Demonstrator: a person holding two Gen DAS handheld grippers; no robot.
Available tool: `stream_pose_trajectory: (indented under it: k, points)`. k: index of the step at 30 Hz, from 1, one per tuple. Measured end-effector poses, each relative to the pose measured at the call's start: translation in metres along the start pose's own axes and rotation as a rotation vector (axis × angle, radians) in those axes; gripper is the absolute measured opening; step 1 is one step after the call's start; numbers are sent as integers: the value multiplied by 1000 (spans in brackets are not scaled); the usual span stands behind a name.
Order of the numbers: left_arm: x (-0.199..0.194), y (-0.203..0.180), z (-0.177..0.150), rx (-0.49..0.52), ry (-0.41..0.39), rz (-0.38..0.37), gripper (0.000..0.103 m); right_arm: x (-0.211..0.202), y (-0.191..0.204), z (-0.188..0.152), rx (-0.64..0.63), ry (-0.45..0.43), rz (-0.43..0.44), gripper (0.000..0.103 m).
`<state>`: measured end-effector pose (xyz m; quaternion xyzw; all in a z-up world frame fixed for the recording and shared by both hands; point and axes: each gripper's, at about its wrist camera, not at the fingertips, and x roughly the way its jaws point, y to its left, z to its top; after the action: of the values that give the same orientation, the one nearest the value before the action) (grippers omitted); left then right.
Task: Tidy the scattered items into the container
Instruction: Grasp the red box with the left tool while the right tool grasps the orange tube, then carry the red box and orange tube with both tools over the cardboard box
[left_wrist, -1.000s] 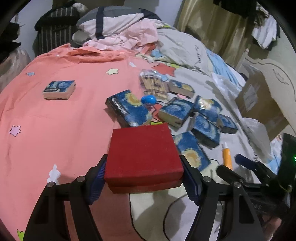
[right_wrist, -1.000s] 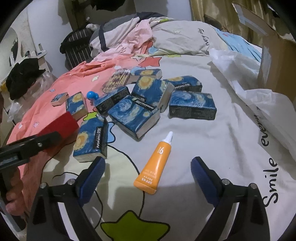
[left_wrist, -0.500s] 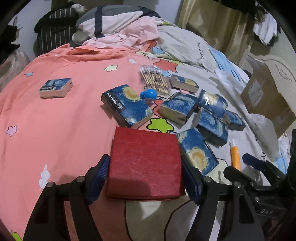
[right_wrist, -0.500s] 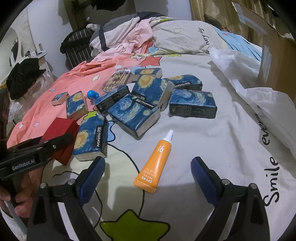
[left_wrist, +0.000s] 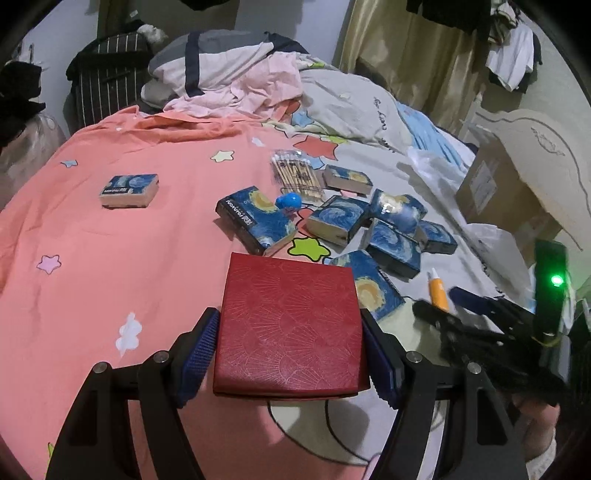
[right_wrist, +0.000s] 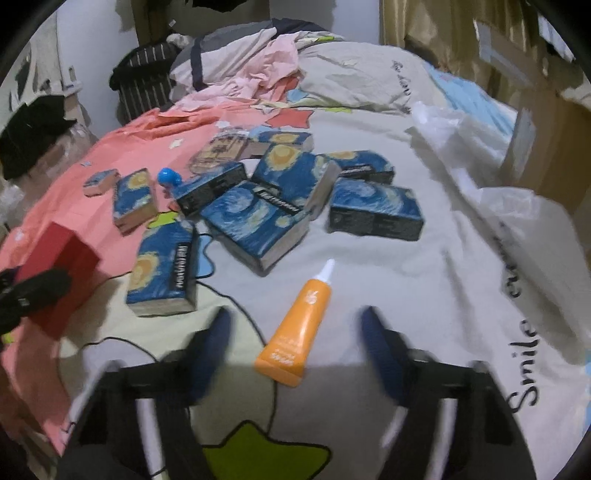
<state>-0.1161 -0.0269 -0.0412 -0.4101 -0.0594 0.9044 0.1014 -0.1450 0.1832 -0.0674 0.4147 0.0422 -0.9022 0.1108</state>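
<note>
While tissue packs (right_wrist: 255, 225) number eight, one tube (right_wrist: 299, 325), one red box (left_wrist: 290, 326)

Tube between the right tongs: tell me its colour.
Orange tube with a white cap; clearest in the right wrist view.

L gripper (left_wrist: 288, 347) jaws clamped on load; R gripper (right_wrist: 295, 332) jaws closing, pads touching nothing.

Red box (left_wrist: 290, 328), scattered blue packs (right_wrist: 255, 221)
</note>
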Motion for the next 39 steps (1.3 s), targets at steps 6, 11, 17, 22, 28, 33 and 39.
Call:
stream_pose_trajectory:
  k: [6,11,17,22,28,33,39]
  points:
    - [-11,-1,-4,6,-4,-2,75,-6,1,-3,-21,7,6,24]
    - [-18,-10,-10,29,-5,-22,75,-15,-2,-8,-9,16,84,19]
    - [-26,-23,-14,57,-7,-30,75,-38,3,-13,2,-20,149,19]
    - [-35,-32,-18,75,-11,-36,75,-58,9,-13,-16,-51,150,19]
    - [-46,-43,-21,93,-23,-34,75,-77,14,-14,-45,-72,154,19]
    - [-51,-55,-22,105,-26,-35,75,-94,14,-17,-70,-94,148,19]
    - [-57,-76,-23,136,-36,-40,75,-112,4,-21,-71,-123,125,19]
